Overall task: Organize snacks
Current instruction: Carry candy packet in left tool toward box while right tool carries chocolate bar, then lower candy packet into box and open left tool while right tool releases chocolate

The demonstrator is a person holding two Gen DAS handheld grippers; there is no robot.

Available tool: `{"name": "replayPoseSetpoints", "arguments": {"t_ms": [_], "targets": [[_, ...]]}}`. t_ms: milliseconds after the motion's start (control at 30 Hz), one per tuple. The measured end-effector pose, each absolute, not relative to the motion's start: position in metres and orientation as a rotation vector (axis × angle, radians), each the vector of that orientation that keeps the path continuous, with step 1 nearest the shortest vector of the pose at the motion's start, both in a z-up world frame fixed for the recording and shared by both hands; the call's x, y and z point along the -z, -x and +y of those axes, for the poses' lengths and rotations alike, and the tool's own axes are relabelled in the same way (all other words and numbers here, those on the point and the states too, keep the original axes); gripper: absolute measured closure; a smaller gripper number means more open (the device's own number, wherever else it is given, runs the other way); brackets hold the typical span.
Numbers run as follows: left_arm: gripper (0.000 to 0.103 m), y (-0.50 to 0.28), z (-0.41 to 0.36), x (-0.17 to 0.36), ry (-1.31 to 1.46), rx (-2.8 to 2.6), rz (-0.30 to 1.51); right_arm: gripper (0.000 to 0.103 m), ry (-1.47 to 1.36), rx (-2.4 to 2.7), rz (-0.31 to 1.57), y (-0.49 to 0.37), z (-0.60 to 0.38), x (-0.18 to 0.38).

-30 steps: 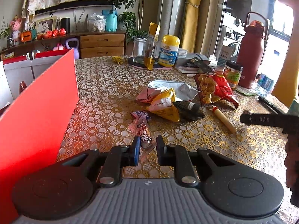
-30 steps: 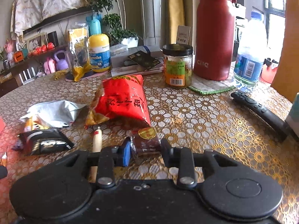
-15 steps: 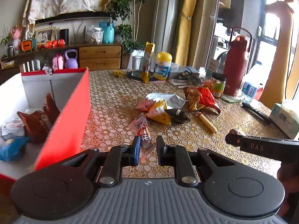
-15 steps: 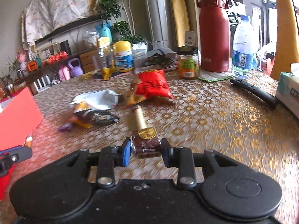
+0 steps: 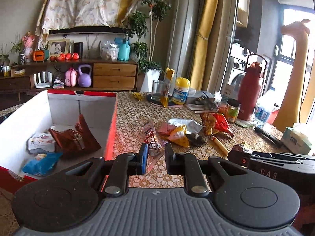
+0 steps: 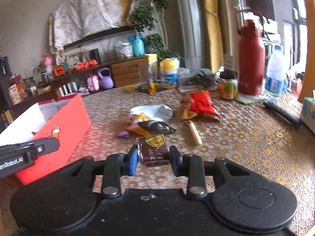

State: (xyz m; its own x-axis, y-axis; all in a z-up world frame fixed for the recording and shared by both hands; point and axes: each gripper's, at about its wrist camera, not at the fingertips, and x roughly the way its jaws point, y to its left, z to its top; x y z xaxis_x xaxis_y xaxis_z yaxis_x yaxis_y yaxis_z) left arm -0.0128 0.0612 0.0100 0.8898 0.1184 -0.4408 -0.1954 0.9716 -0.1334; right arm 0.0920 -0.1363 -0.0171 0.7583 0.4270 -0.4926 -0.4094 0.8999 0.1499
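Moved: both grippers have lifted off the table (image 5: 246, 153) and swung toward the red box (image 5: 111, 129), which a second ago showed only its outer wall in the left view and now shows its white inside; each carries its snack along.
Left gripper (image 5: 154, 158): jaws pinched as near together as they go on a thin clear sachet (image 5: 151, 140) with dark print, held by its lower end so the rest sticks up between the fingers.
Right gripper (image 6: 153, 158): jaws part closed on a dark brown block pack (image 6: 154, 151) with a gold seal, gripped square across its sides.
Where they are: in the left view the sachet hangs just right of the box's near wall, not yet over the opening; in the right view the block pack is further from the box, above bare table.
Done: three packs lie in the box, a white one (image 5: 41, 142), a brown one (image 5: 73, 138) and a blue one (image 5: 40, 162).
In hand: two more, on their way.
Left: a heap (image 5: 183, 132) mid-table of pink, yellow, silver and black packs, a red bag (image 5: 216, 123) beside it, a sausage stick (image 5: 220, 146), and a small purple sweet (image 6: 123, 133).
Judgement: roughly the first half done; several more trips look needed.
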Motion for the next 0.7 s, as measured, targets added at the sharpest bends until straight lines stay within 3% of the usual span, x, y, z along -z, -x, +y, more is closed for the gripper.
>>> {"name": "replayPoseSetpoints", "arguments": {"t_ms": [700], "targets": [[0.085, 0.047, 0.106, -0.019, 0.222, -0.264, 0.393, 0.072, 0.016, -0.595, 0.483, -0.044, -0.083, -0.01]]}}
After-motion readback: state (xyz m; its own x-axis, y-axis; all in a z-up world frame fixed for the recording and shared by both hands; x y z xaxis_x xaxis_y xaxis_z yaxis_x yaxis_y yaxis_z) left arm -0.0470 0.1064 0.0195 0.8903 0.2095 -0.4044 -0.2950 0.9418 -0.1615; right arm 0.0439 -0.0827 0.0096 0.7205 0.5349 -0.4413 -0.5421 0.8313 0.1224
